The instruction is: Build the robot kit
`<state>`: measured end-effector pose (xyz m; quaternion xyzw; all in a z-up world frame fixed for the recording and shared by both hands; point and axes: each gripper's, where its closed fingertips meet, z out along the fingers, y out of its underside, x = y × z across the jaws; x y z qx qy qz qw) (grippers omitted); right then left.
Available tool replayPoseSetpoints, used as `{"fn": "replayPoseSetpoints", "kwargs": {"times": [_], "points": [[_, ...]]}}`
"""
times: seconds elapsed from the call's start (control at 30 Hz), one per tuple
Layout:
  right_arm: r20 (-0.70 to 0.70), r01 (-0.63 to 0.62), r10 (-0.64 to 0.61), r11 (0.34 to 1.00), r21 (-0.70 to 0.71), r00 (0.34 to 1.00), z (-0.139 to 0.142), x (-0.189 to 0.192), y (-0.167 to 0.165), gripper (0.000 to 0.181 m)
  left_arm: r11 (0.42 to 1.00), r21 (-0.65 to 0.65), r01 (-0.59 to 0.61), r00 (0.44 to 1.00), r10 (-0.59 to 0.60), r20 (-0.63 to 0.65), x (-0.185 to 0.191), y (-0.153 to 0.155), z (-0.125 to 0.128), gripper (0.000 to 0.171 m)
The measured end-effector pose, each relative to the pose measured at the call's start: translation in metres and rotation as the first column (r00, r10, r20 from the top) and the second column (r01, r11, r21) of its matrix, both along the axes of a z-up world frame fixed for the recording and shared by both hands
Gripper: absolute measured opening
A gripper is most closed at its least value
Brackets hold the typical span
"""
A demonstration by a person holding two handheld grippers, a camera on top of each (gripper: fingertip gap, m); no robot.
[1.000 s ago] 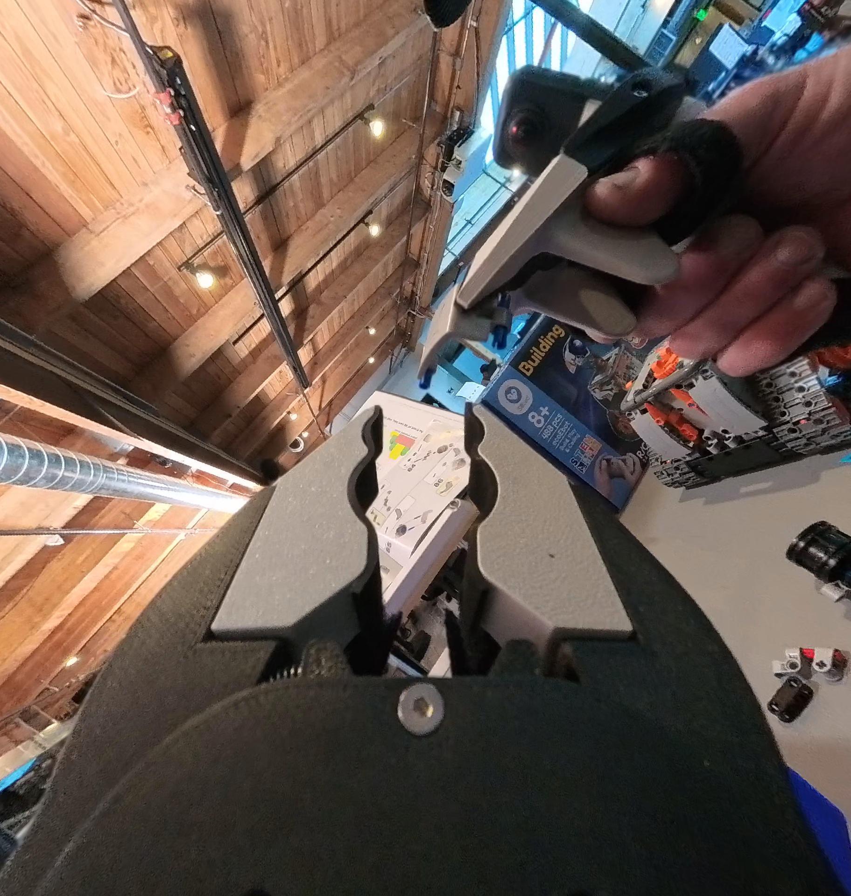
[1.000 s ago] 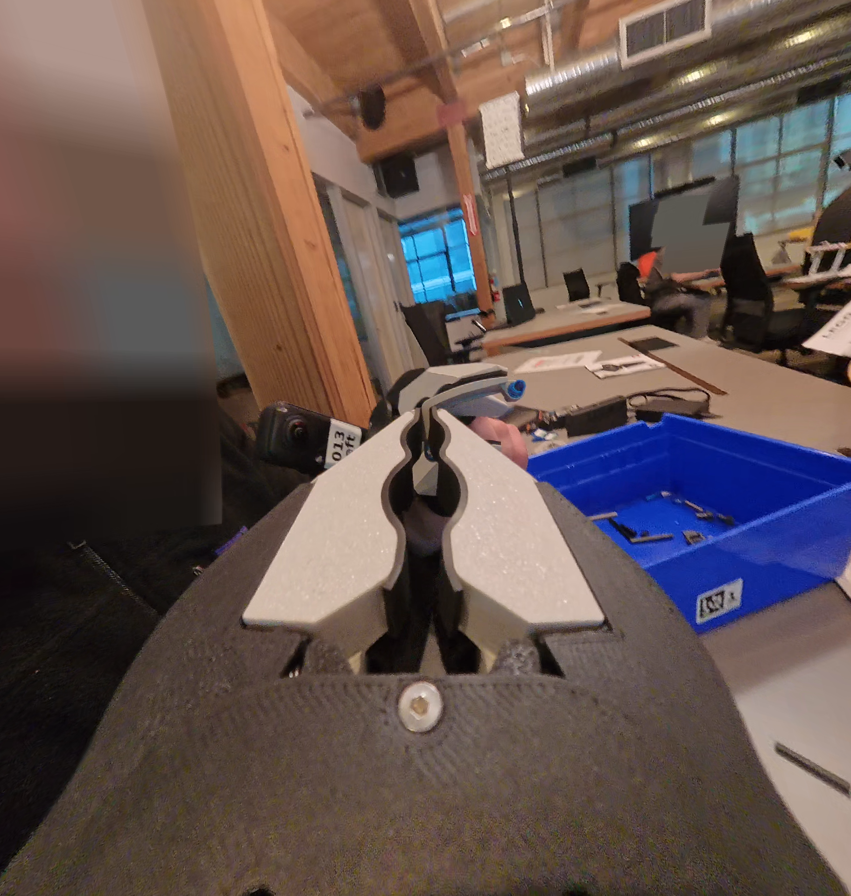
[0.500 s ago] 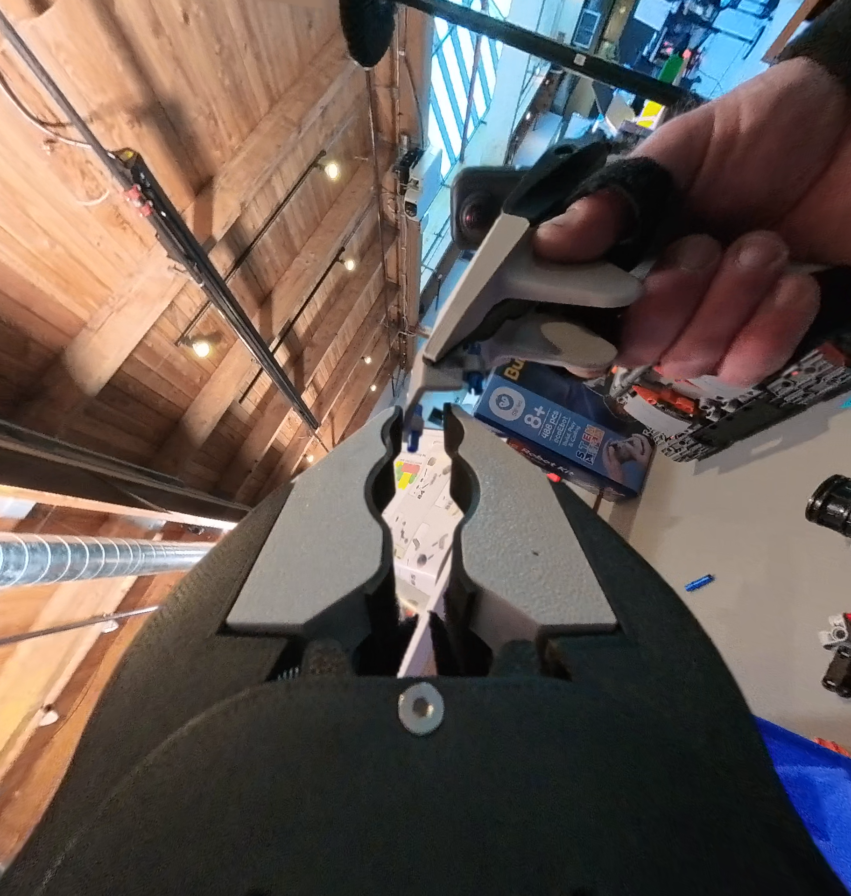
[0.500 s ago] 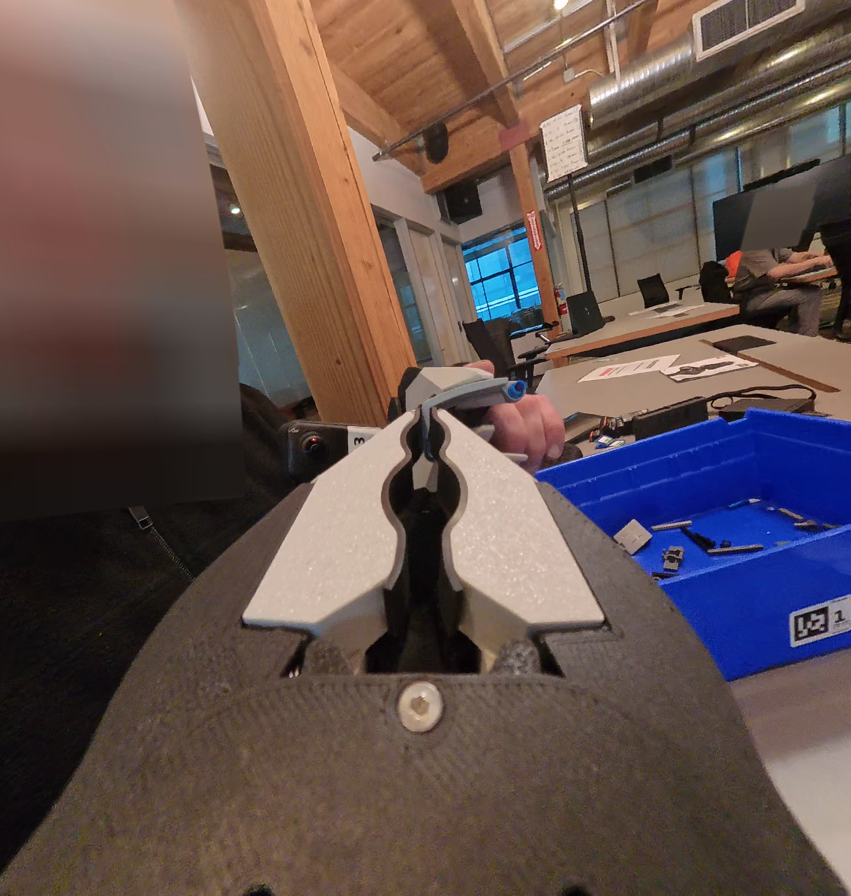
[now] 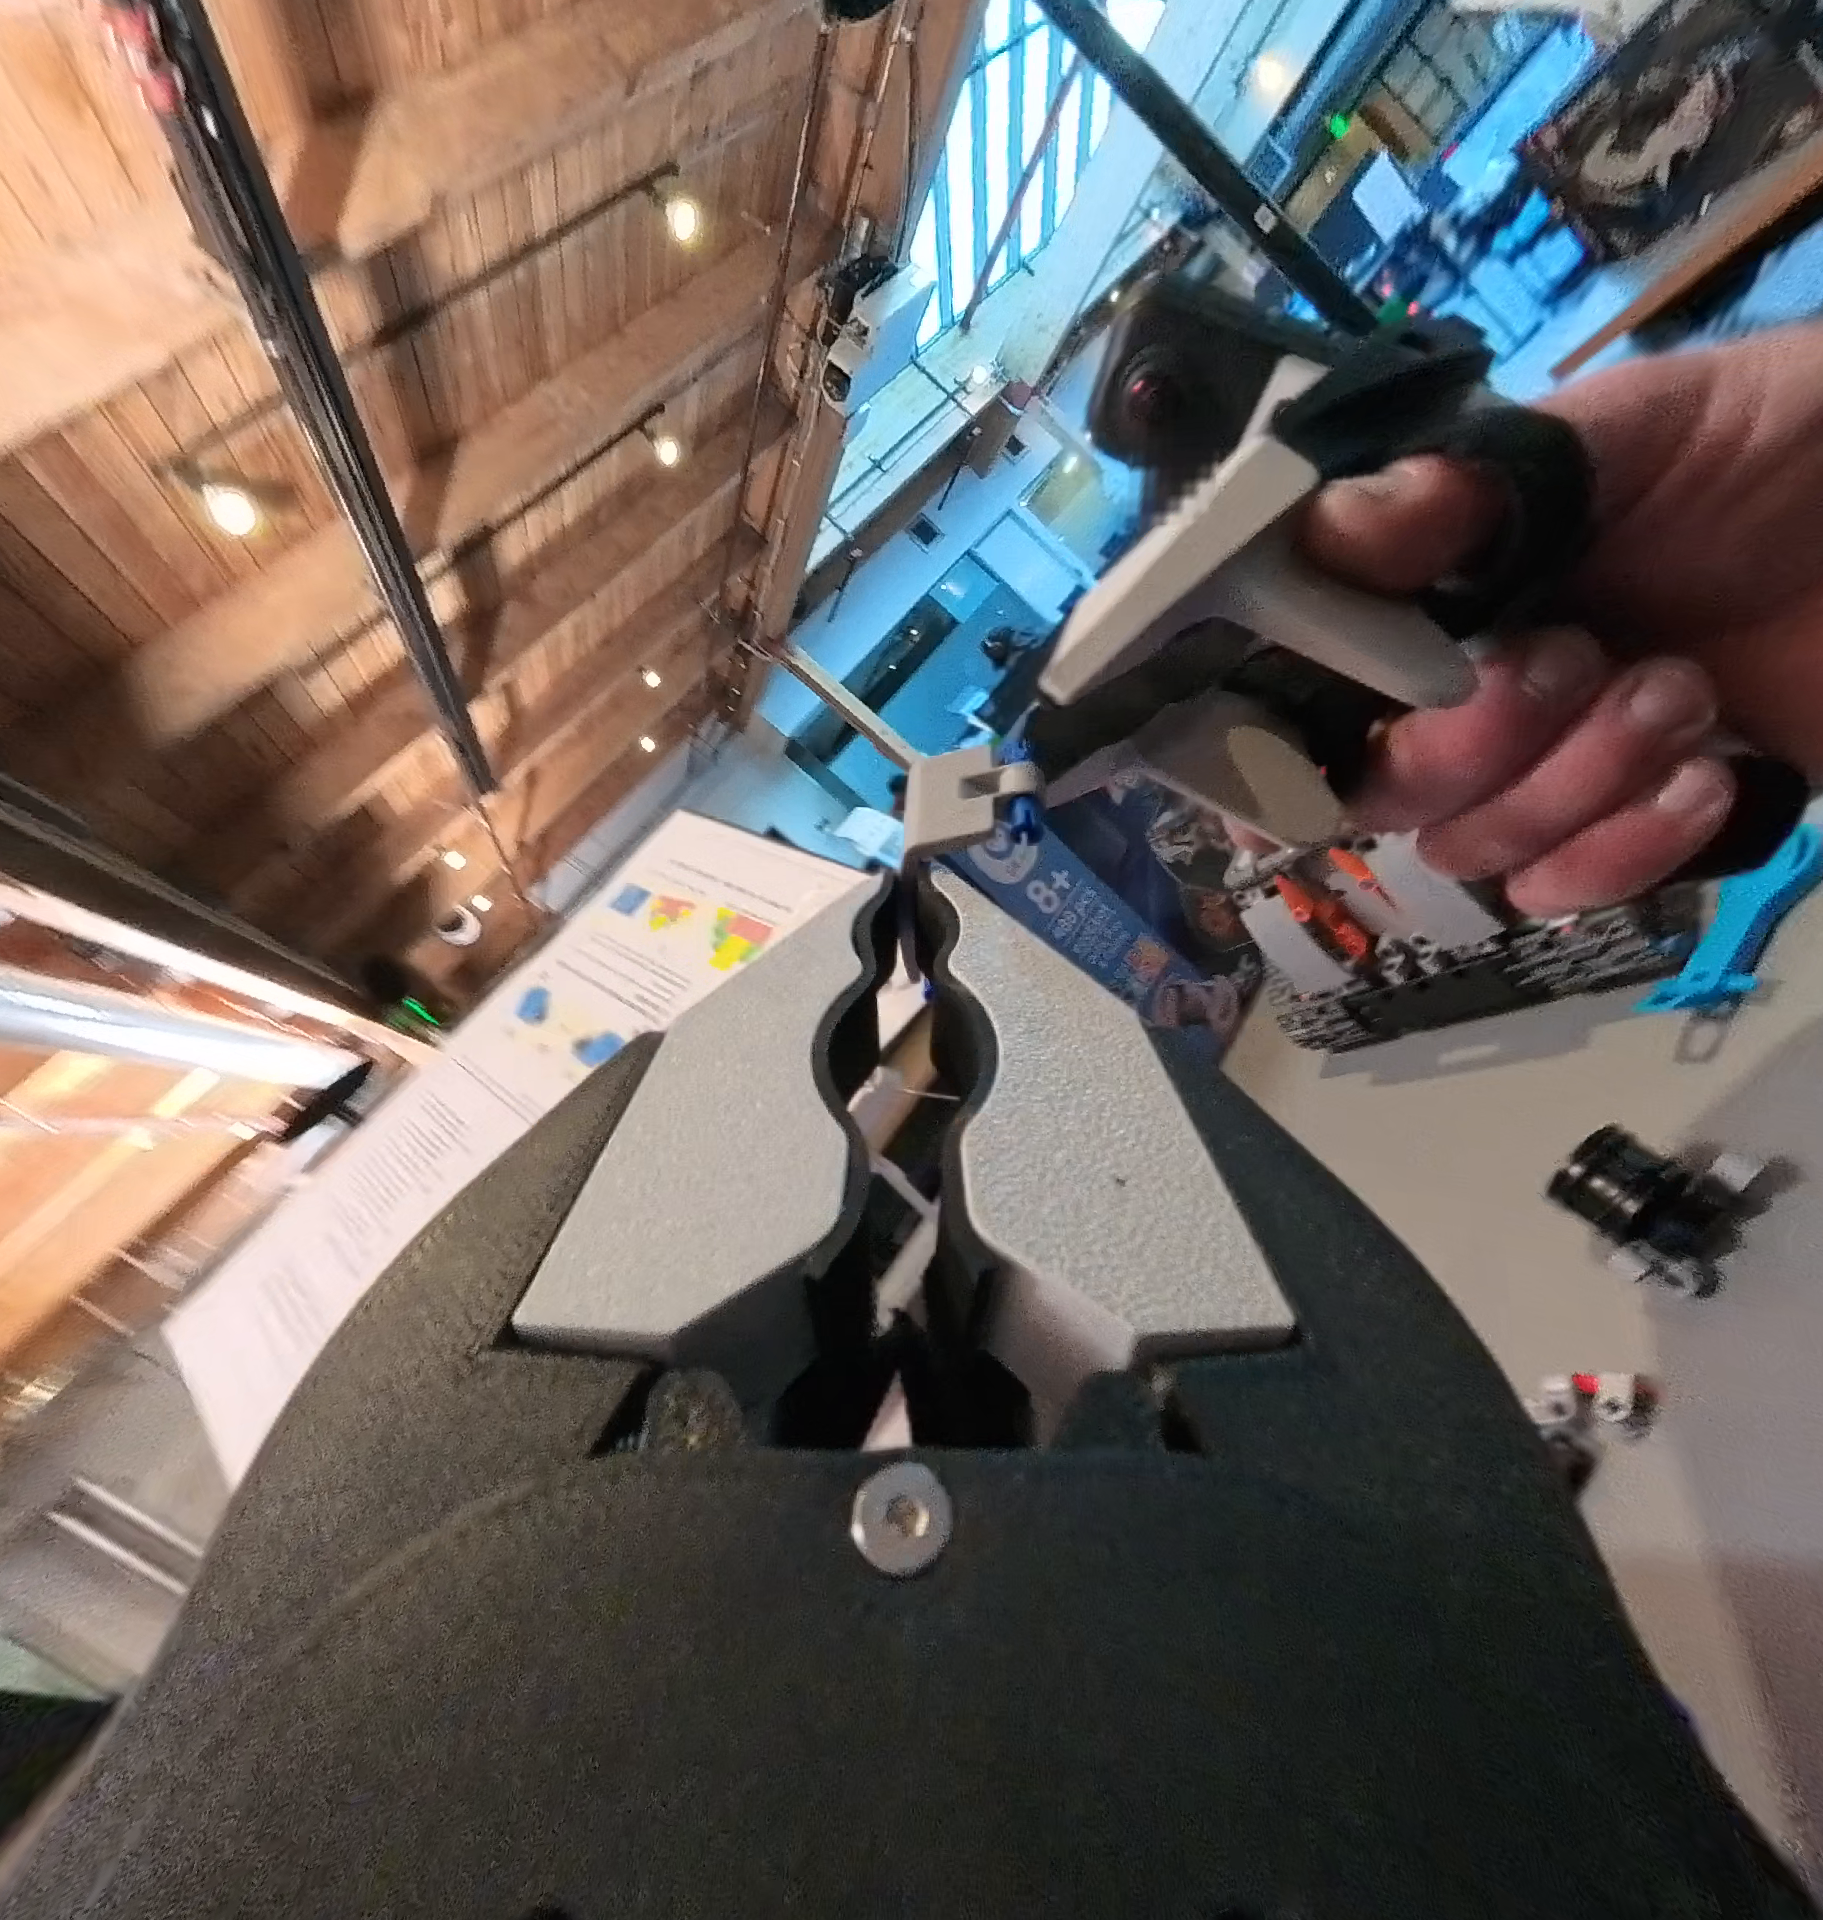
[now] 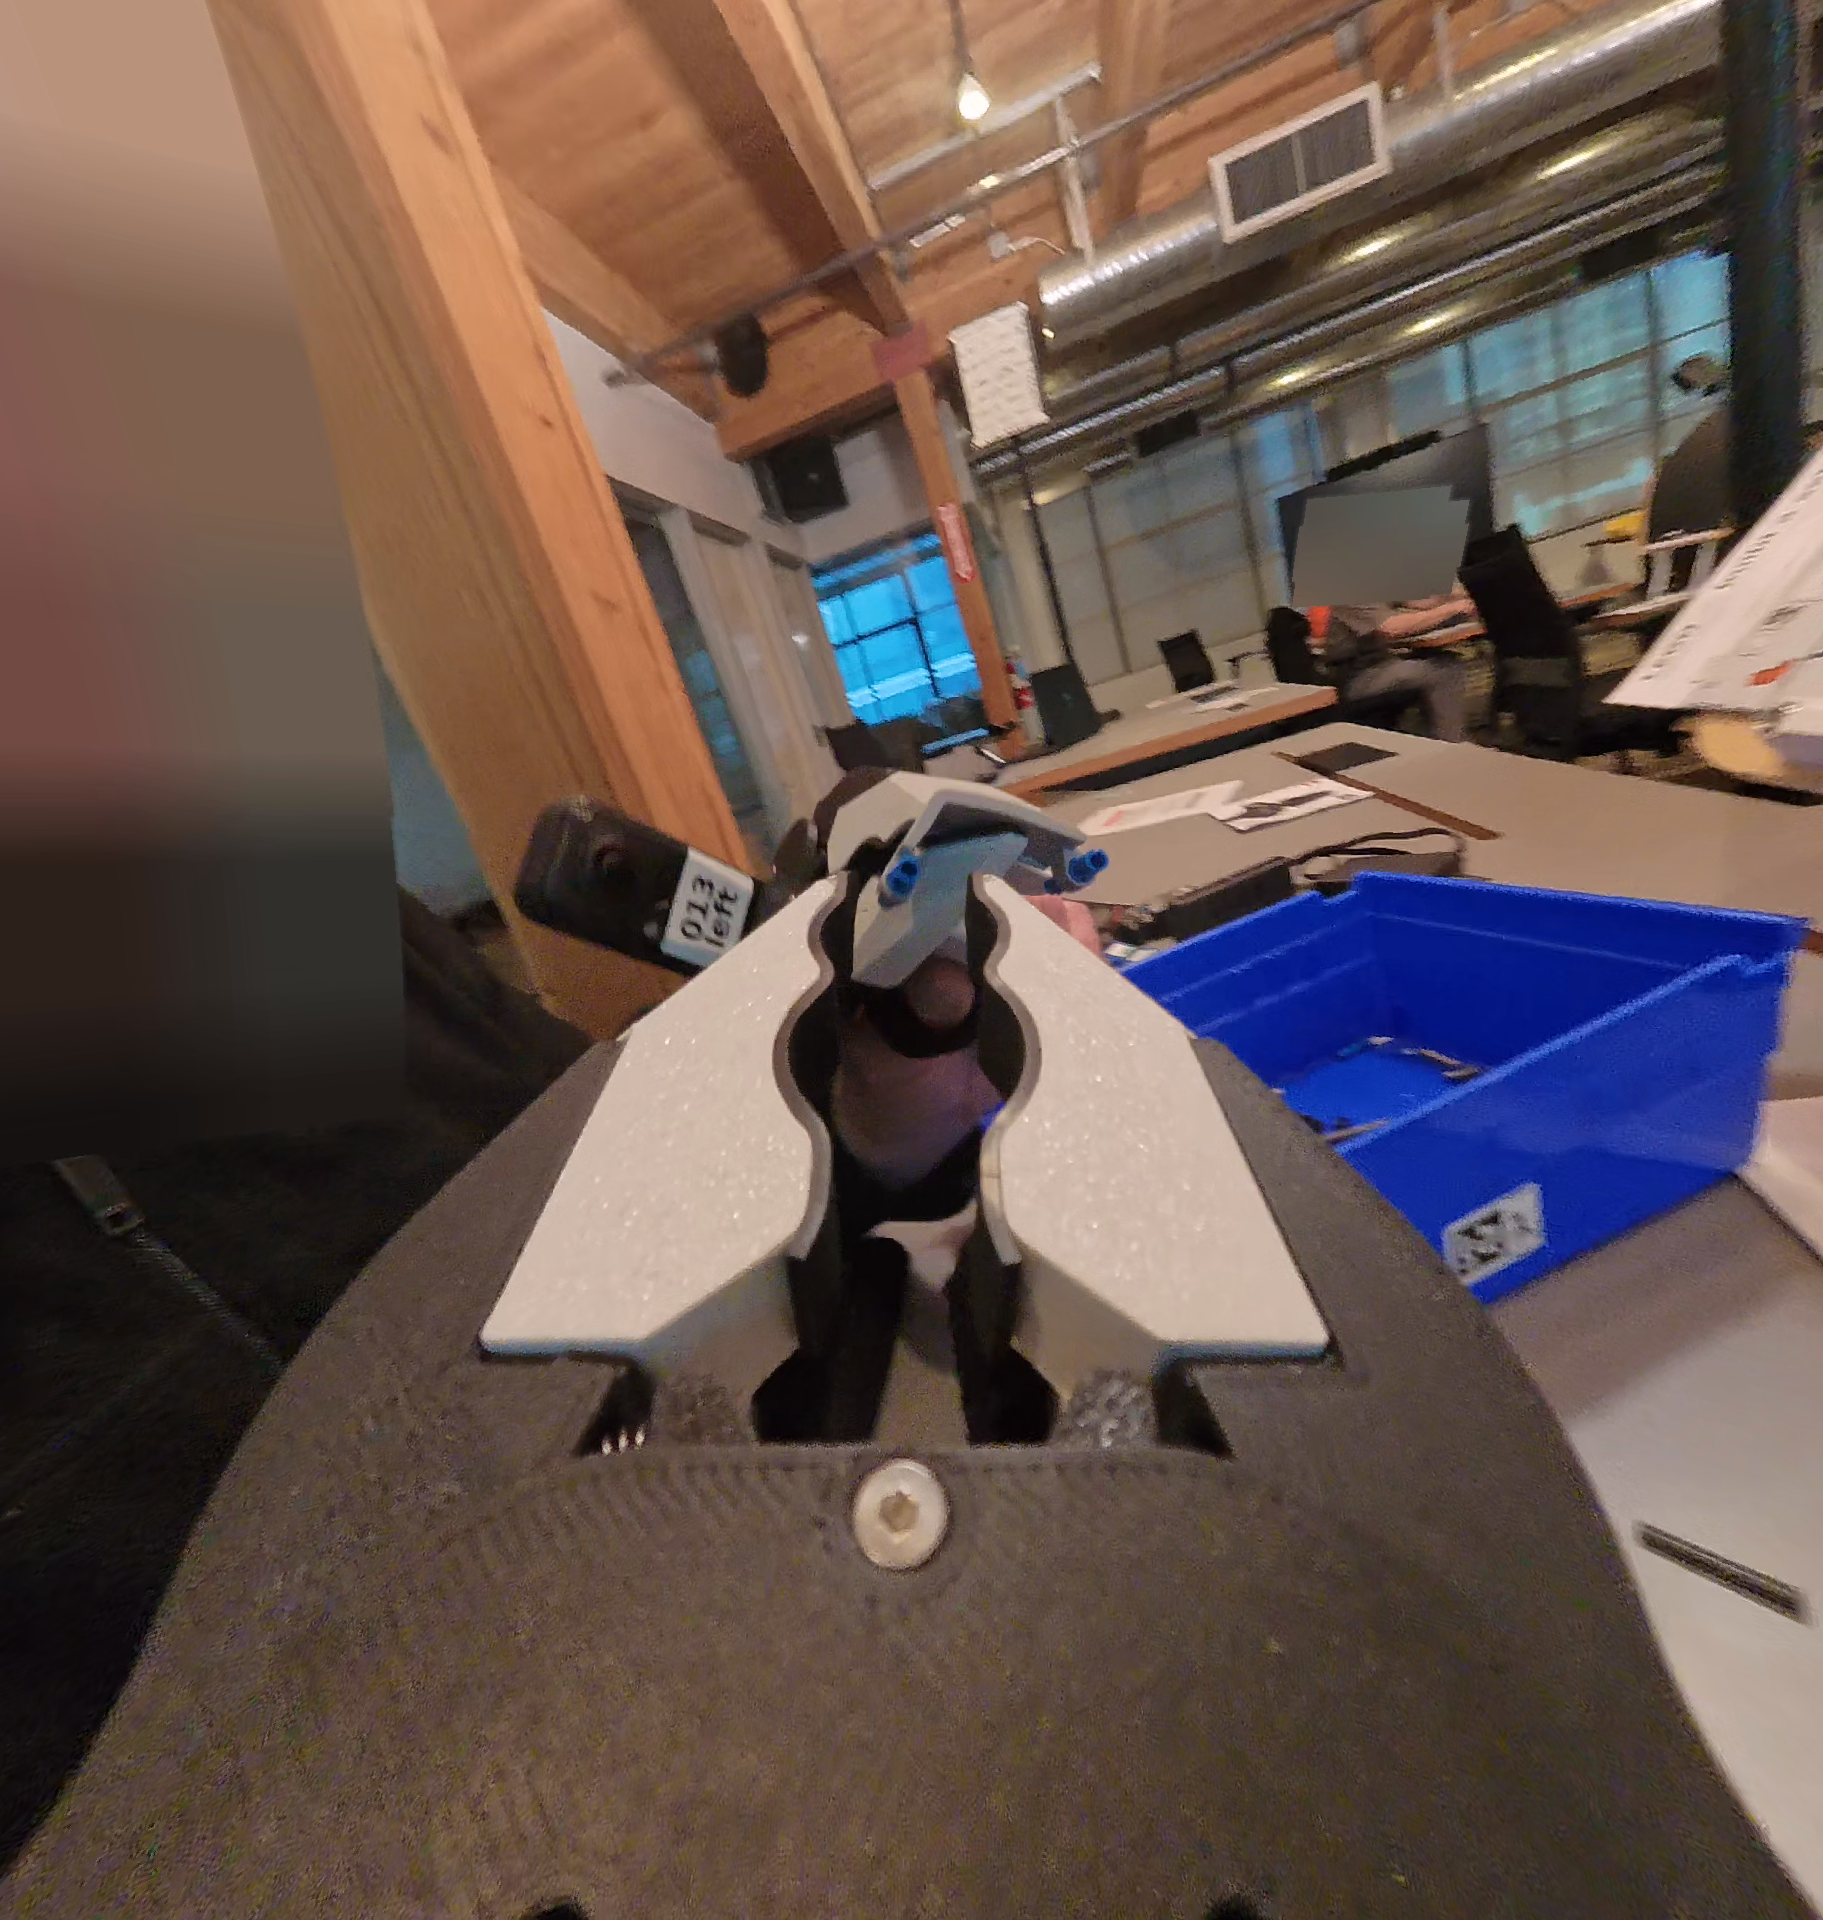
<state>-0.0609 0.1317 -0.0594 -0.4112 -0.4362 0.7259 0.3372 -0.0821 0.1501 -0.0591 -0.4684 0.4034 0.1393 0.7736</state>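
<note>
My left gripper is shut on the lower edge of a small grey flat brick piece with blue pins, held up in the air. In the right wrist view the same piece stands between the spread tips of my right gripper, which is open. Its blue pins stick out at both ends. The right gripper's fingers, held by a hand, reach the piece from the upper right. The left gripper's camera shows just behind the piece.
A blue bin with small parts stands on the grey table to the right. A blue box, a grey-black brick model, a black wheel part, small loose parts and instruction sheets lie around. A wooden post stands at the left. My left and right fingertips are right by each other.
My left gripper has closed from open onto the grey piece. My right gripper, shut on the piece before, has spread its fingers. The piece has turned its broad face to the right camera.
</note>
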Motion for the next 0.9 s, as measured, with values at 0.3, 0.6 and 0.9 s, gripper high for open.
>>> {"fn": "replayPoseSetpoints", "kwargs": {"times": [0.3, 0.6, 0.9], "points": [[0.042, 0.169, -0.174, 0.979, 0.111, 0.984, 0.0, -0.007, 0.013, 0.016, 0.866, -0.285, 0.411, 0.781, -0.174, 0.6, -0.031, 0.016, 0.015, 0.0], [-0.002, 0.228, -0.23, 0.961, 0.156, 0.973, 0.024, -0.014, 0.004, 0.019, 0.313, 0.061, 0.948, 0.086, -0.435, 0.896, -0.034, -0.019, 0.044, 0.0], [0.007, 0.319, -0.347, 0.87, 0.377, 0.938, 0.036, -0.04, -0.014, 0.02, 0.227, 0.091, 0.97, 0.026, -0.462, 0.886, -0.018, -0.023, 0.039, 0.0]]}}
